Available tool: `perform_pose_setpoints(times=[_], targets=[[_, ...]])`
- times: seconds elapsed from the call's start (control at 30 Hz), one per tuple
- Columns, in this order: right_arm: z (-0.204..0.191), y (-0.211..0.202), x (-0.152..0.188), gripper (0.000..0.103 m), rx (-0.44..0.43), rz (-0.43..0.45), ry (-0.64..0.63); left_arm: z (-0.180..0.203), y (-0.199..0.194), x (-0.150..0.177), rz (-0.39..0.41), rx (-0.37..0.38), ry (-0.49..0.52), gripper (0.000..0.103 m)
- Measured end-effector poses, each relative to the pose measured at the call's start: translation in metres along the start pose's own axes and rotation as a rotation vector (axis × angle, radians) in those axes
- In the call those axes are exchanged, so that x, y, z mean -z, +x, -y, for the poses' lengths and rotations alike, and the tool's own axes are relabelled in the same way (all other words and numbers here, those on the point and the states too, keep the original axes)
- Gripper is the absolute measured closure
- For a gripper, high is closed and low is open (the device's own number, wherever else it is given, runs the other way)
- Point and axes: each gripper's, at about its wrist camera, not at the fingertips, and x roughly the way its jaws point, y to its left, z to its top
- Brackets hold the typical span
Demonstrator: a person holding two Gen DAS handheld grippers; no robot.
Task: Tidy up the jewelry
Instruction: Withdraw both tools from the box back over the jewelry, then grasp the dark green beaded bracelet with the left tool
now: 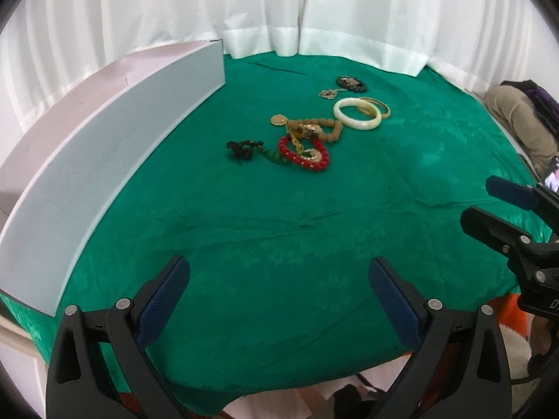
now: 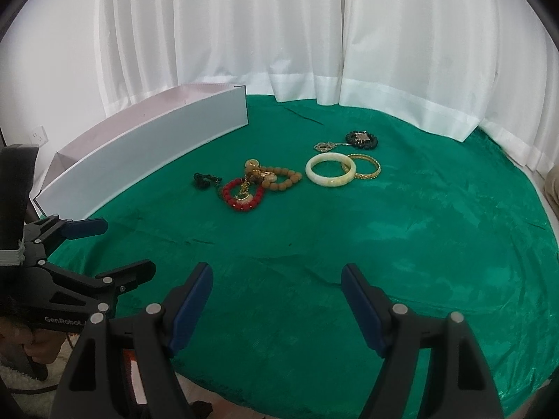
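Jewelry lies on a green cloth (image 1: 279, 227): a red bead bracelet (image 1: 304, 155) (image 2: 243, 195), a brown bead bracelet (image 1: 323, 127) (image 2: 283, 176), a cream bangle (image 1: 357, 113) (image 2: 331, 174), a gold bangle (image 2: 365, 166), a black tassel piece (image 1: 240, 150) (image 2: 204, 178) and a black brooch (image 1: 351, 83) (image 2: 361, 139). A white open box (image 1: 115, 146) (image 2: 146, 160) stands at the left. My left gripper (image 1: 279, 296) is open and empty near the front edge. My right gripper (image 2: 277, 300) is open and empty, to its right.
White curtains (image 2: 279, 35) hang behind the table. A thin chain (image 2: 325, 146) lies beside the brooch. A gold coin pendant (image 1: 279, 119) lies by the brown beads. A bag (image 1: 520, 115) sits off the table's right.
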Motion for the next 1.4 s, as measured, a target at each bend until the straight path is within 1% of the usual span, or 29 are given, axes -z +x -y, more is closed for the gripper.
perform_pose_setpoints(times=[0.13,0.23,0.4,0.47,0.57,0.63,0.73,0.8,0.87,0.93,0.97,1.0,1.07,1.13,1.17,1.2,1.23,1.27,1.3,1.4], targets=[[0.006,0.002,0.001,0.025,-0.017,-0.006,0.028,-0.002,0.004,0.0,-0.014,-0.006,-0.003,0.001],[0.014,0.008,0.003,0.025,-0.022,-0.029,0.061,-0.001,0.01,-0.001,-0.029,0.004,0.002,0.001],[0.026,0.013,0.006,0.025,-0.024,-0.06,0.109,0.005,0.024,-0.012,-0.062,0.047,0.051,0.001],[0.03,0.014,0.007,0.025,-0.024,-0.063,0.12,0.004,0.03,-0.02,-0.075,0.077,0.042,0.001],[0.038,0.014,0.01,0.025,-0.037,-0.069,0.138,-0.006,0.039,-0.034,-0.091,0.106,-0.009,0.001],[0.041,0.015,0.011,0.025,-0.038,-0.074,0.145,-0.012,0.043,-0.042,-0.088,0.099,-0.019,0.001],[0.047,0.016,0.014,0.025,-0.041,-0.083,0.157,-0.031,0.051,-0.056,-0.076,0.056,-0.043,0.001],[0.05,0.018,0.016,0.025,-0.042,-0.091,0.168,-0.044,0.06,-0.065,-0.08,0.043,-0.064,0.002],[0.053,0.021,0.019,0.025,-0.047,-0.103,0.179,-0.051,0.072,-0.076,-0.074,0.03,-0.045,0.002],[0.054,0.025,0.02,0.025,-0.051,-0.116,0.187,-0.051,0.085,-0.085,-0.069,0.016,0.007,0.003],[0.054,0.026,0.021,0.025,-0.052,-0.119,0.189,-0.048,0.096,-0.089,-0.072,0.01,0.055,0.006],[0.054,0.026,0.021,0.025,-0.065,-0.109,0.199,-0.045,0.106,-0.093,-0.078,0.005,0.099,0.012],[0.052,0.026,0.021,0.025,-0.067,-0.112,0.197,-0.037,0.122,-0.098,-0.086,0.002,0.173,0.017],[0.05,0.025,0.022,0.025,-0.063,-0.111,0.191,-0.033,0.132,-0.099,-0.084,0.013,0.218,0.02],[0.049,0.023,0.022,0.025,-0.06,-0.111,0.189,-0.032,0.137,-0.099,-0.08,0.027,0.232,0.027],[0.049,0.023,0.021,0.025,-0.06,-0.109,0.19,-0.032,0.136,-0.099,-0.068,0.062,0.223,0.045],[0.049,0.022,0.022,0.025,-0.058,-0.109,0.19,-0.032,0.137,-0.1,-0.072,0.095,0.215,0.058],[0.049,0.022,0.022,0.025,-0.055,-0.109,0.191,-0.032,0.134,-0.099,-0.072,0.127,0.201,0.087],[0.049,0.022,0.022,0.025,-0.051,-0.11,0.192,-0.033,0.132,-0.098,-0.071,0.132,0.199,0.089],[0.048,0.025,0.021,0.025,-0.05,-0.12,0.187,-0.032,0.121,-0.087,-0.055,0.131,0.187,0.09]])
